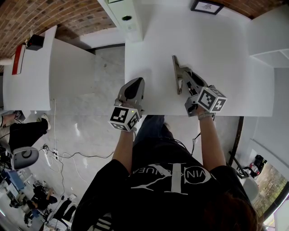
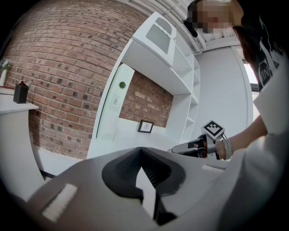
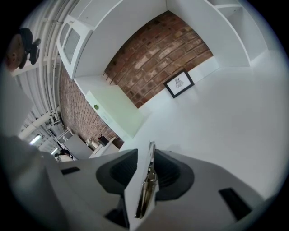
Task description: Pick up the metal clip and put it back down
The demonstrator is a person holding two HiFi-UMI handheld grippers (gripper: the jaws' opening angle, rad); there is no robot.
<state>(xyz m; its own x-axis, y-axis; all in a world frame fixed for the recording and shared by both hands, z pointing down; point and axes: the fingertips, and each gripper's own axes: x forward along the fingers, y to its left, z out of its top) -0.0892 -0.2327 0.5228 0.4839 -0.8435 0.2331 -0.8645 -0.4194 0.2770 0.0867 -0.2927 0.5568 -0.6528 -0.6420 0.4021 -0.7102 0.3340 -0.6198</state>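
The metal clip (image 1: 176,74) is a long thin silver piece standing on edge on the white table (image 1: 216,49), pointing away from me. My right gripper (image 1: 184,76) sits around its near part. In the right gripper view the clip (image 3: 148,180) stands in the gap between the jaws, close to the right one, with bare table showing on its left; the right gripper (image 3: 144,155) is open. My left gripper (image 1: 135,82) rests at the table's near left corner, open, with nothing between its jaws (image 2: 141,151). From there the right gripper (image 2: 194,146) shows off to the side.
A small framed picture (image 1: 206,6) leans against the brick wall at the back of the table. White shelving (image 1: 271,49) rises on the right and a white cabinet (image 1: 122,18) on the left. The table's near edge runs just under both grippers; floor and cables lie below.
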